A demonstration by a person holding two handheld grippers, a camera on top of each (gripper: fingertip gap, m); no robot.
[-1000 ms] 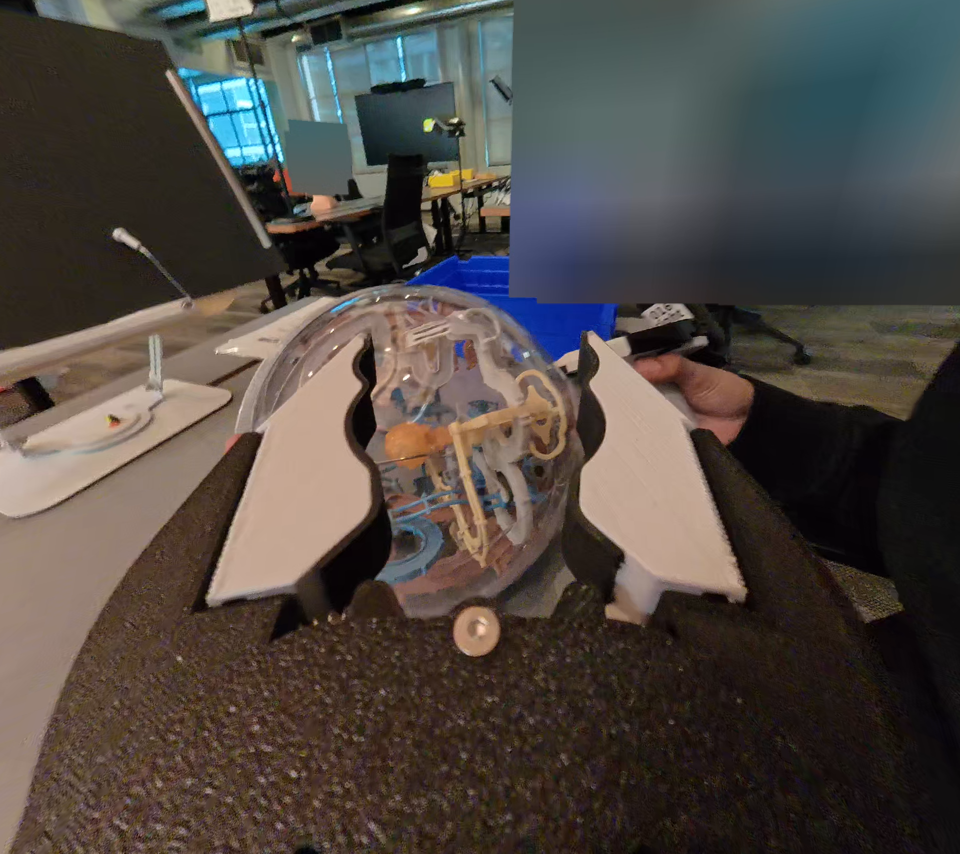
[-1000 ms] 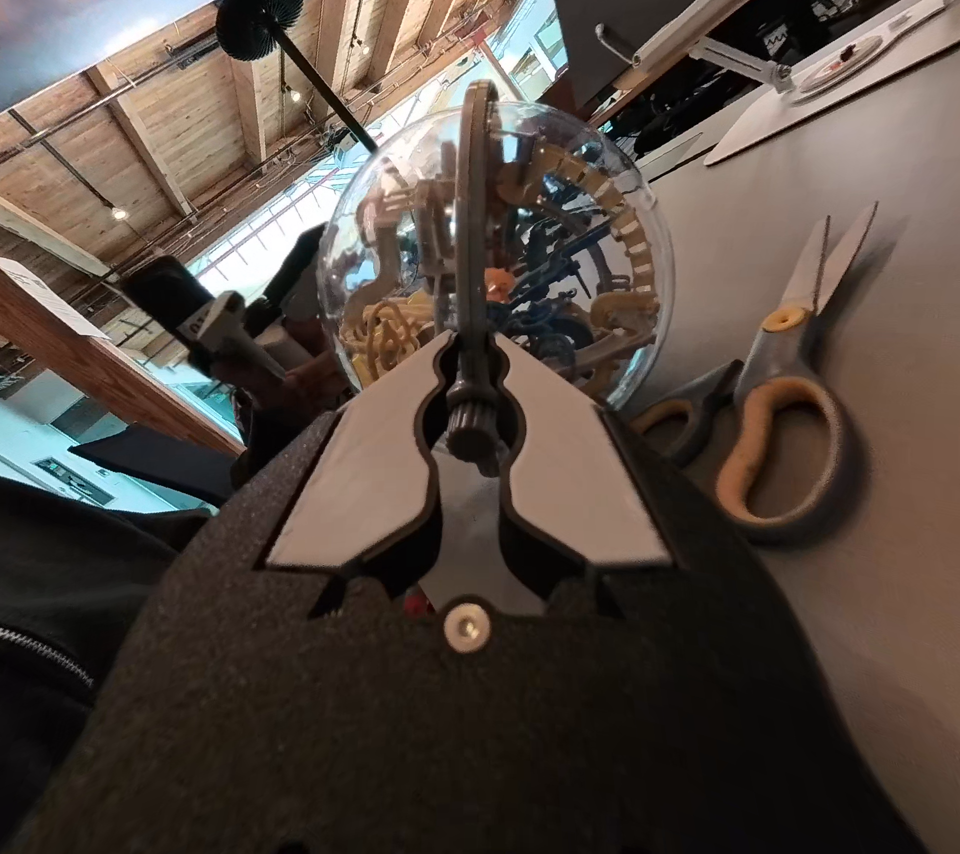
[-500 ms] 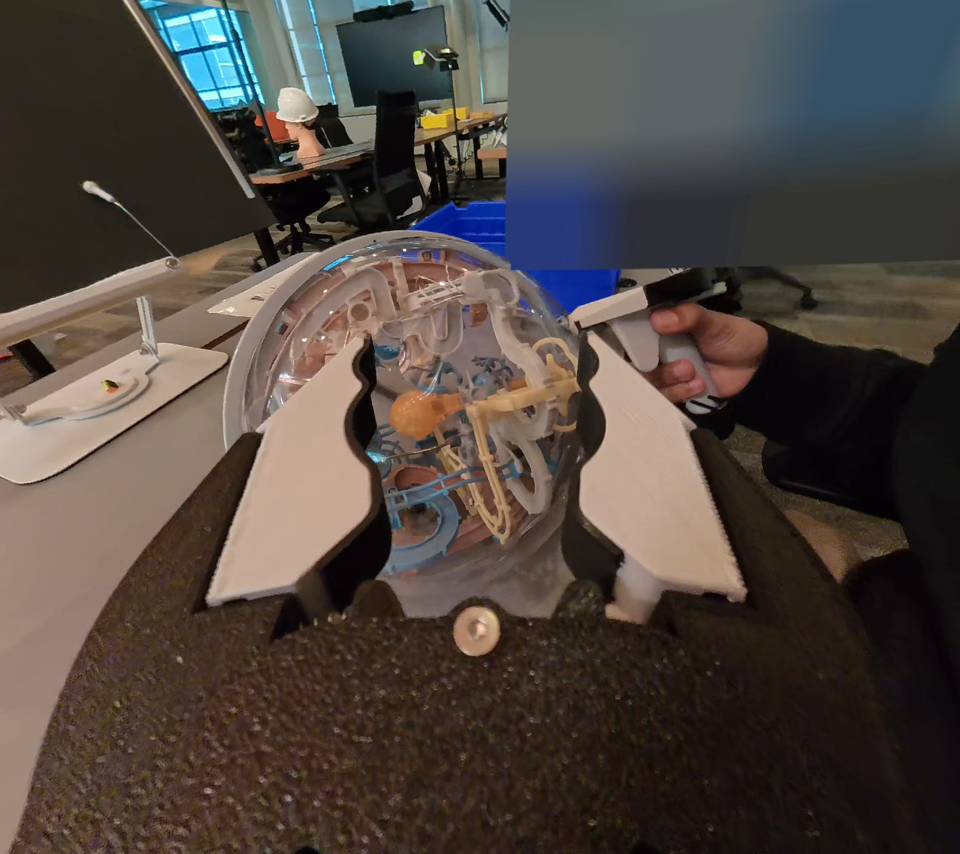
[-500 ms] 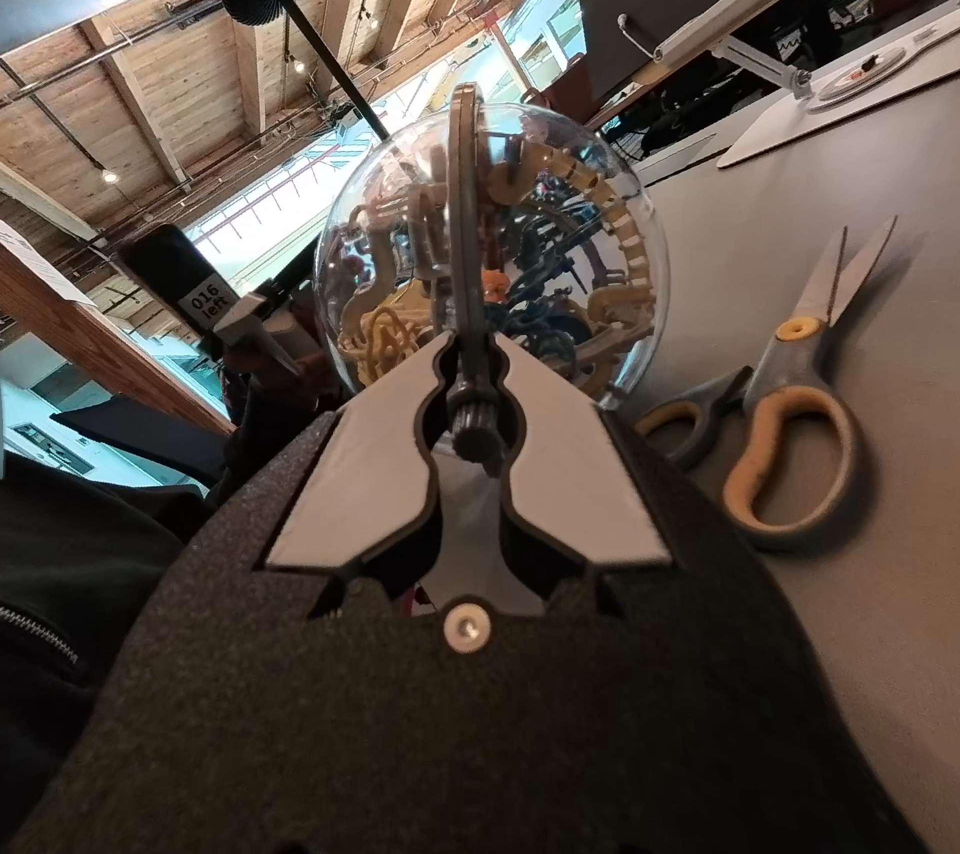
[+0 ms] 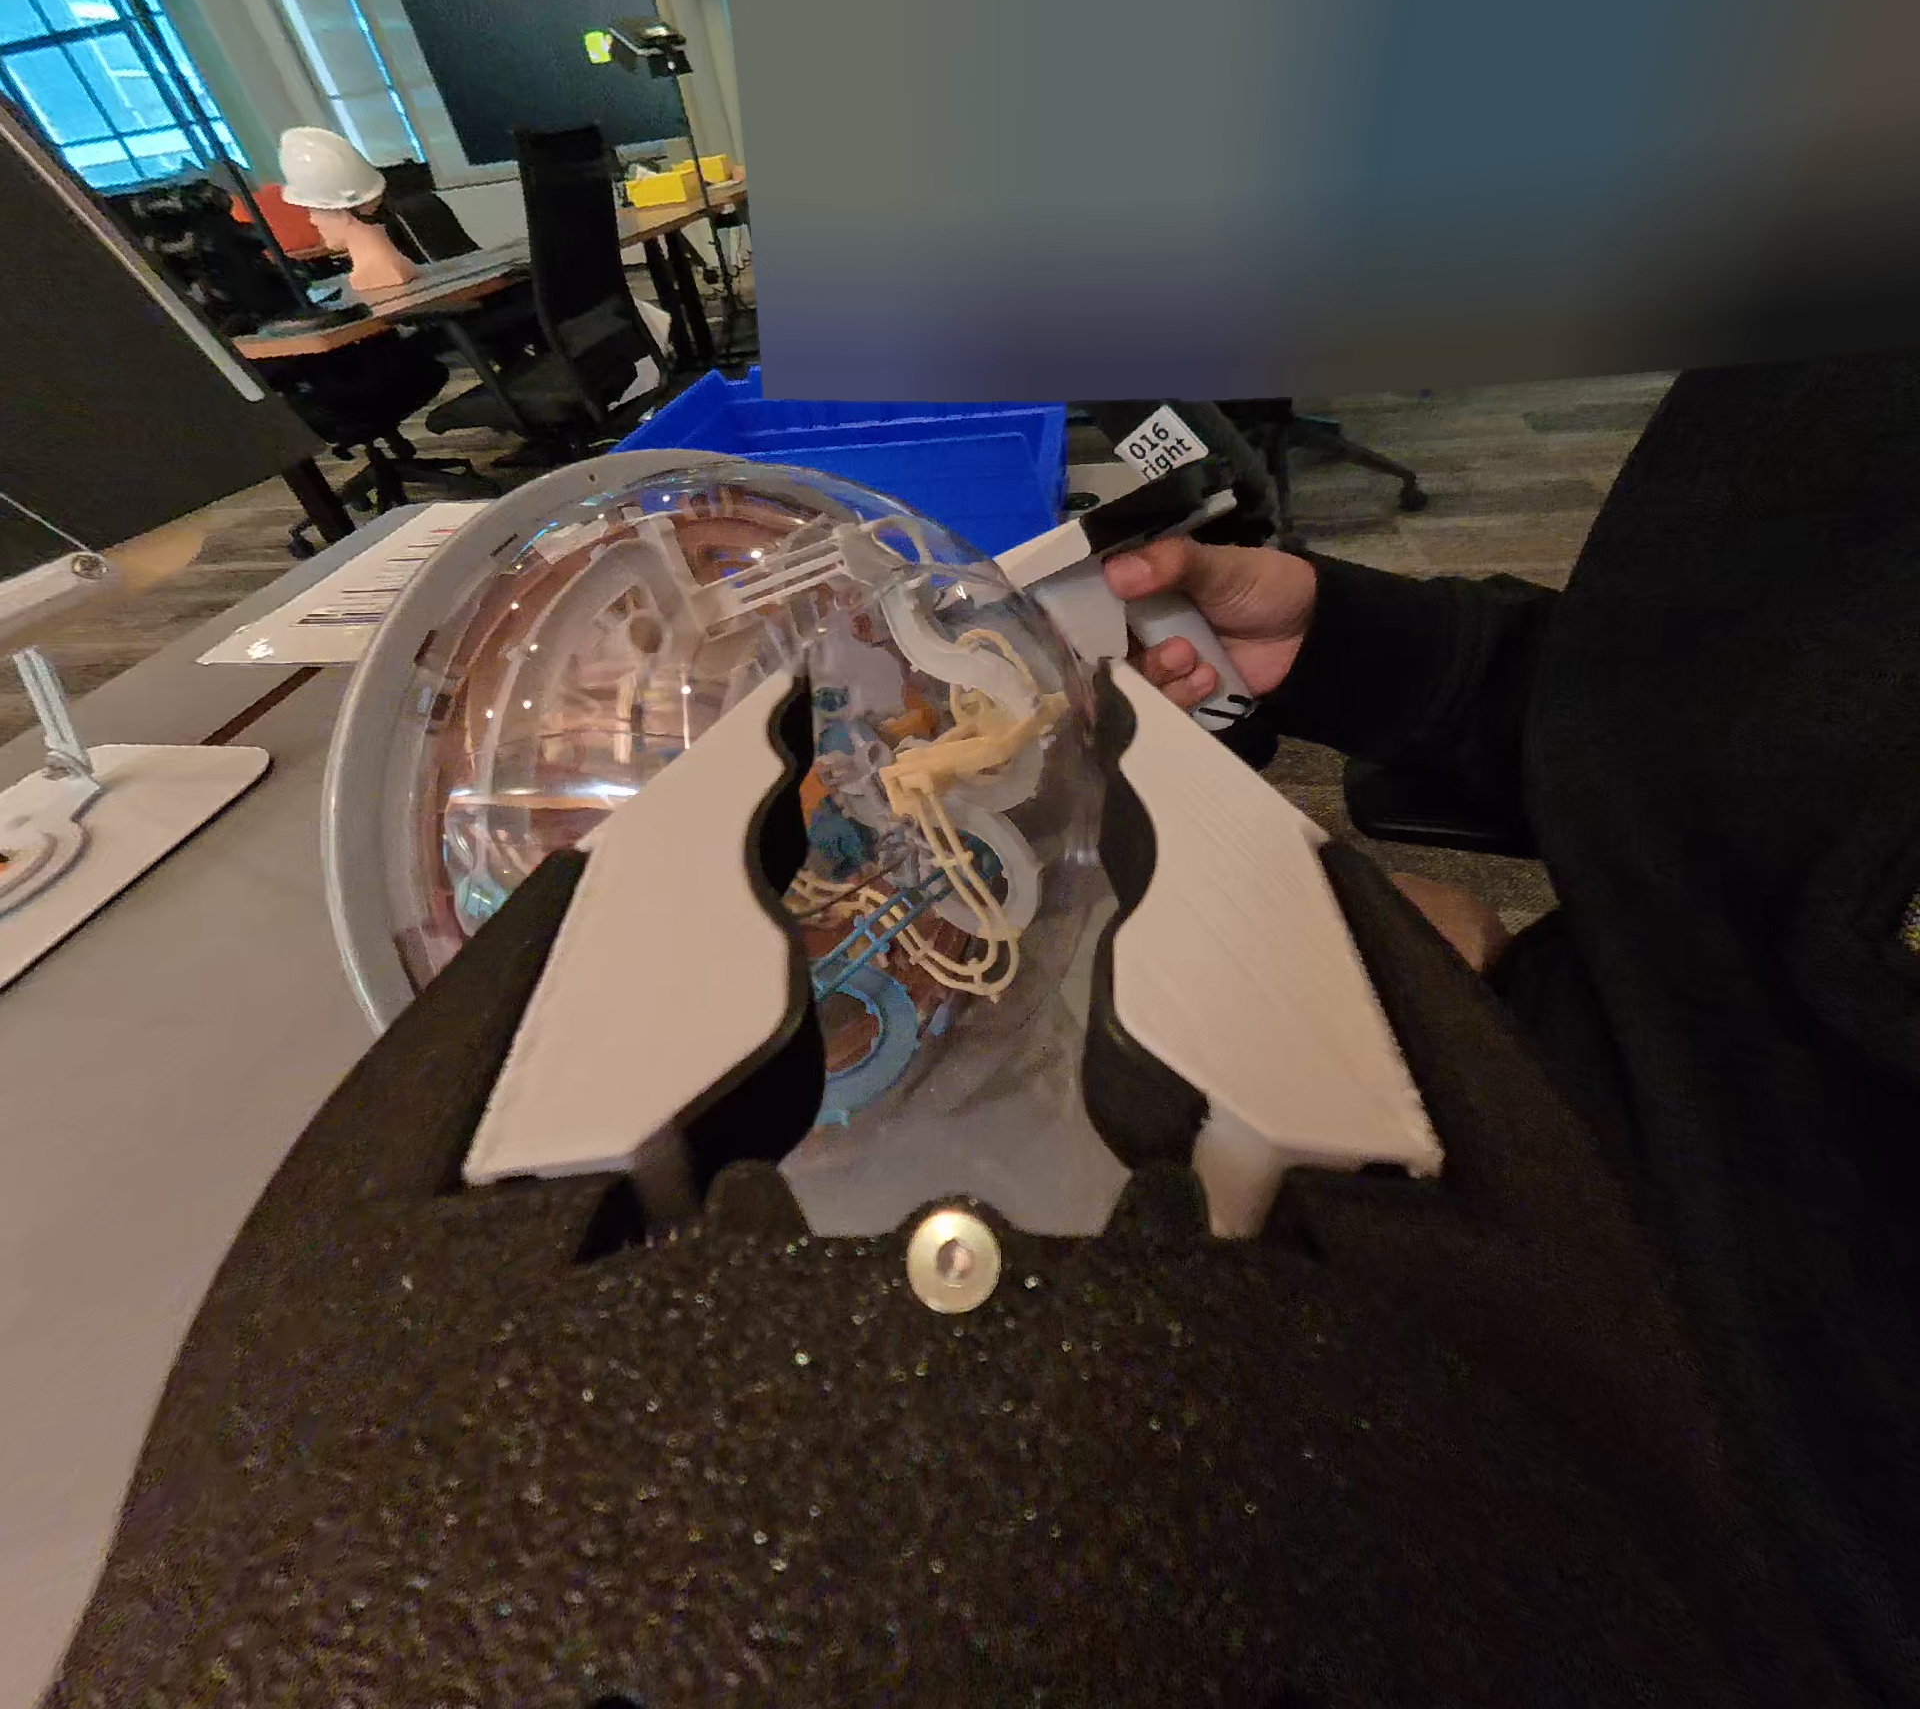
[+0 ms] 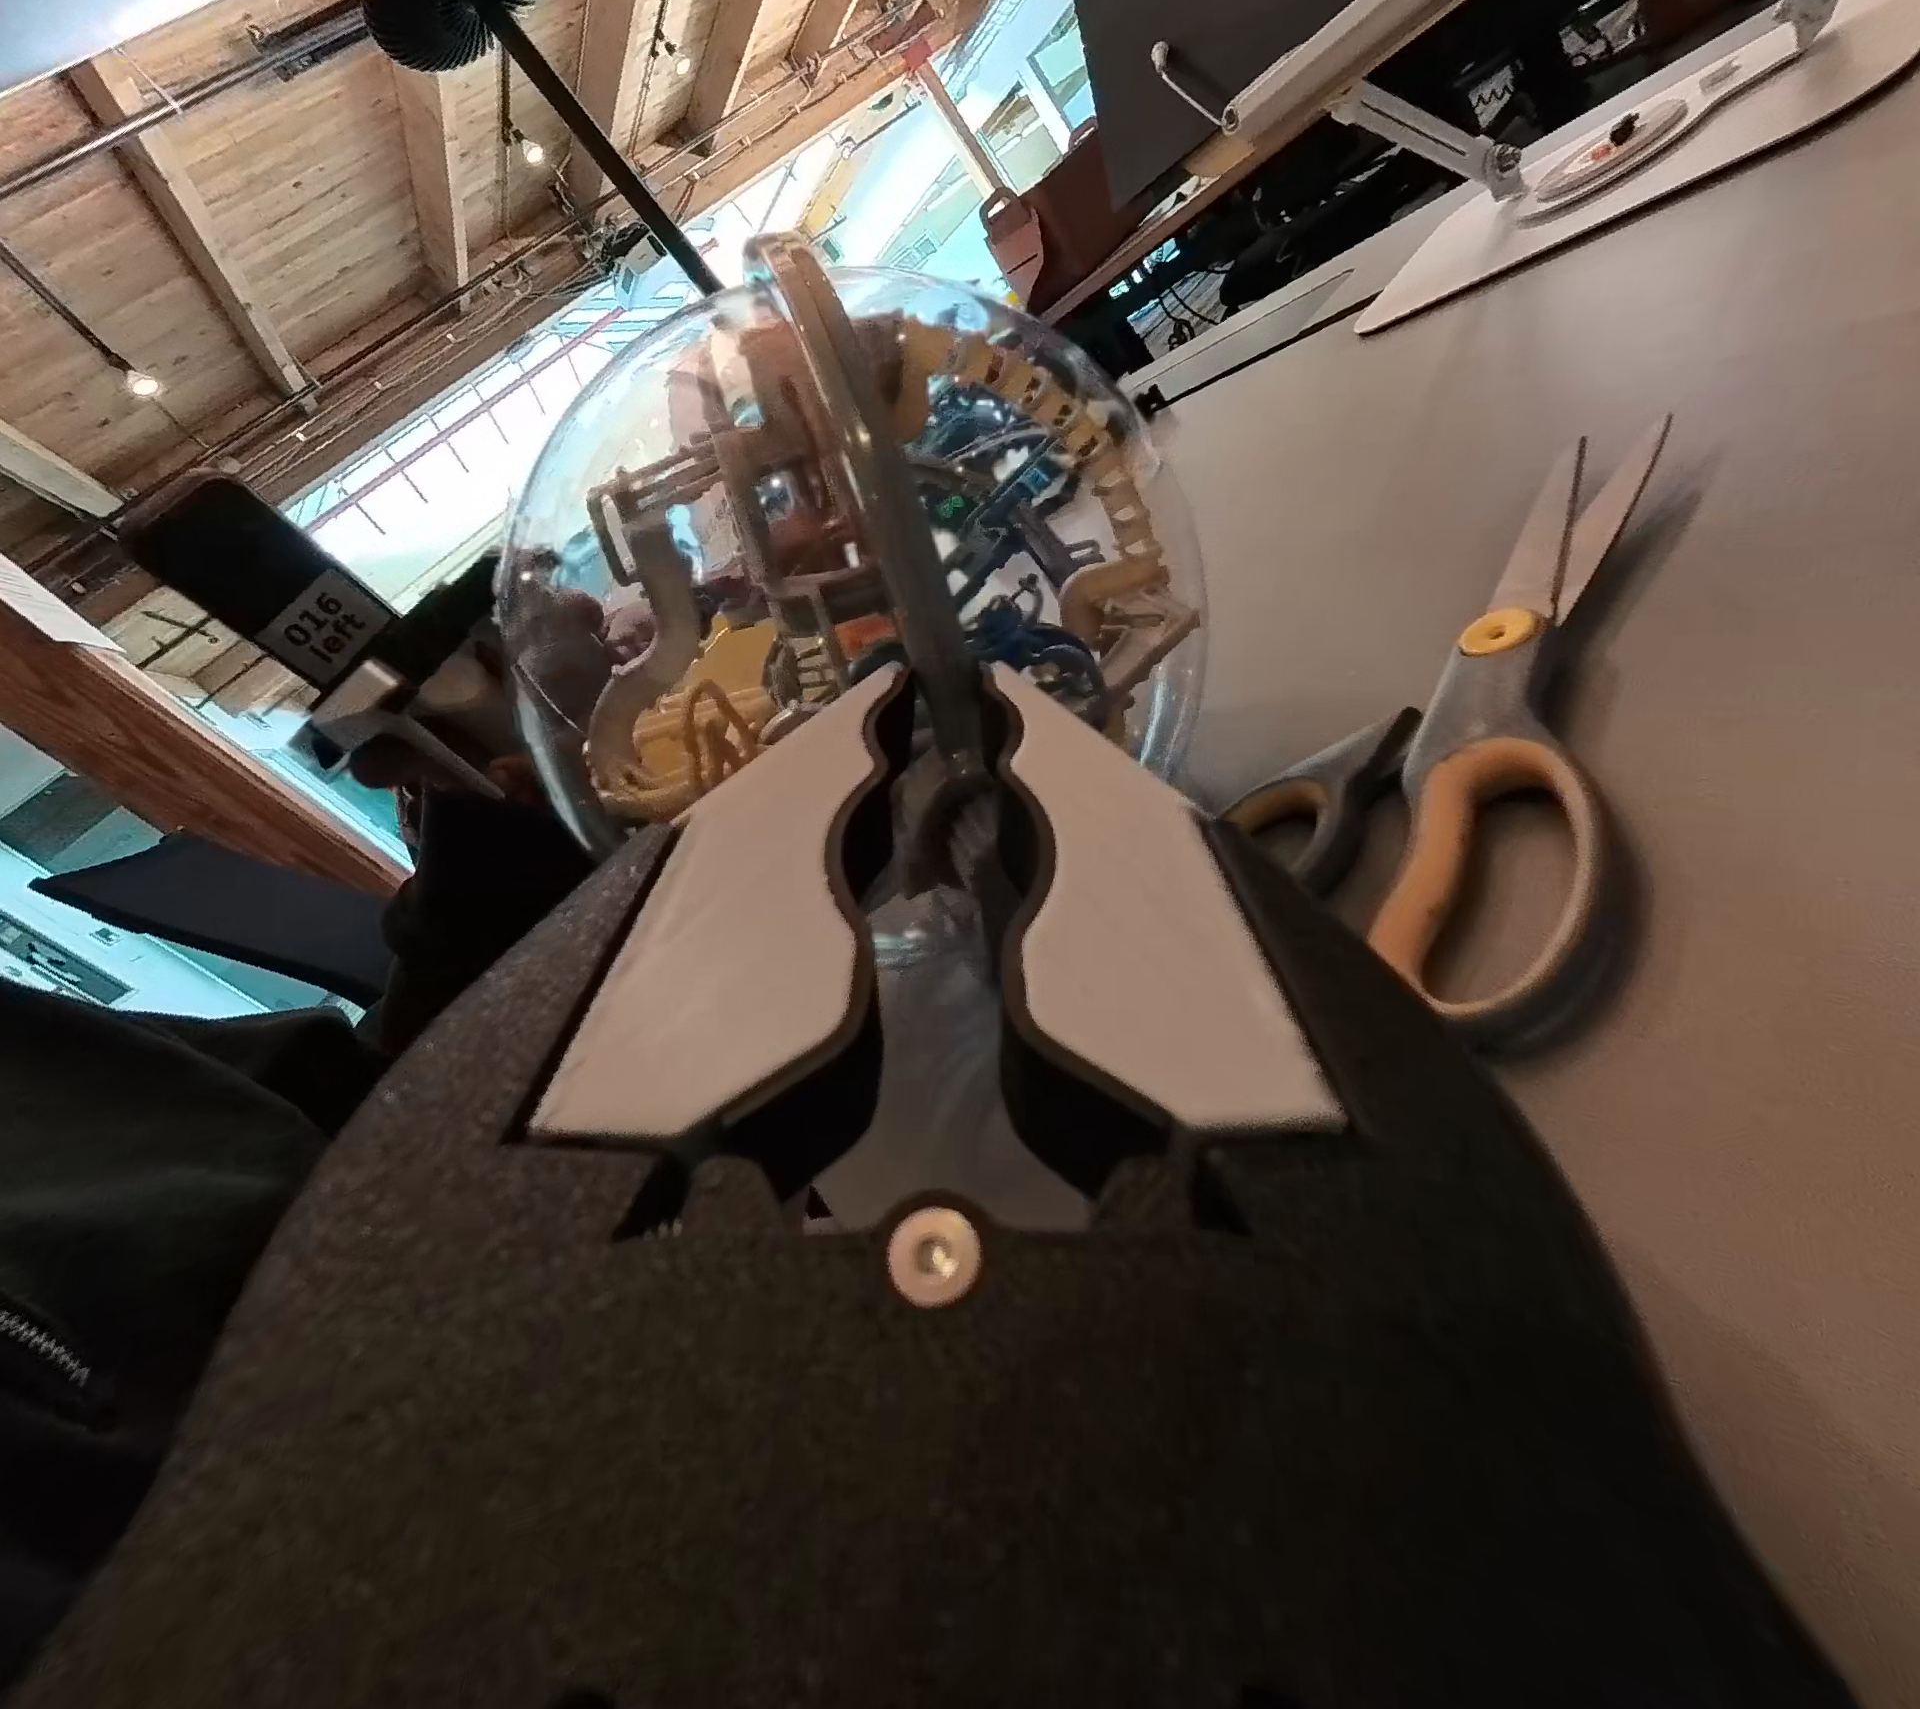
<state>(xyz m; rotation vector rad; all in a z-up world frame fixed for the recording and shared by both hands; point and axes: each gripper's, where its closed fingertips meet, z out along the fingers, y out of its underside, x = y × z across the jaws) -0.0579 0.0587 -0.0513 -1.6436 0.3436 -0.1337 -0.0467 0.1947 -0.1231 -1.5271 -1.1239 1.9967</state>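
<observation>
A clear maze ball [image 5: 644,724] with tan, blue and white tracks inside is held over the grey table [image 5: 156,1088]. My left gripper [image 5: 951,688] has its white fingers spread wide and pressed on the ball's near dome. My right gripper [image 6: 951,693] is shut on the ball's grey rim [image 6: 914,579], and the ball [image 6: 1039,537] fills the middle of the right wrist view. The right gripper [image 5: 1132,558], held by a hand, shows beyond the ball in the left wrist view. The left gripper [image 6: 364,693] shows at the ball's left side in the right wrist view.
Grey and orange scissors [image 6: 1486,786] lie open on the table [image 6: 1714,932] right of the ball. A white stand base [image 6: 1662,173] carrying a dark panel stands behind. A blue bin [image 5: 883,444] and a paper sheet [image 5: 343,599] lie beyond the ball. The gap from one gripper's tips to the other's is roughly 15 centimeters.
The ball has turned between the grippers. Its grey rim now leans left in the right wrist view and shows more on the left in the left wrist view. Both grips hold.
</observation>
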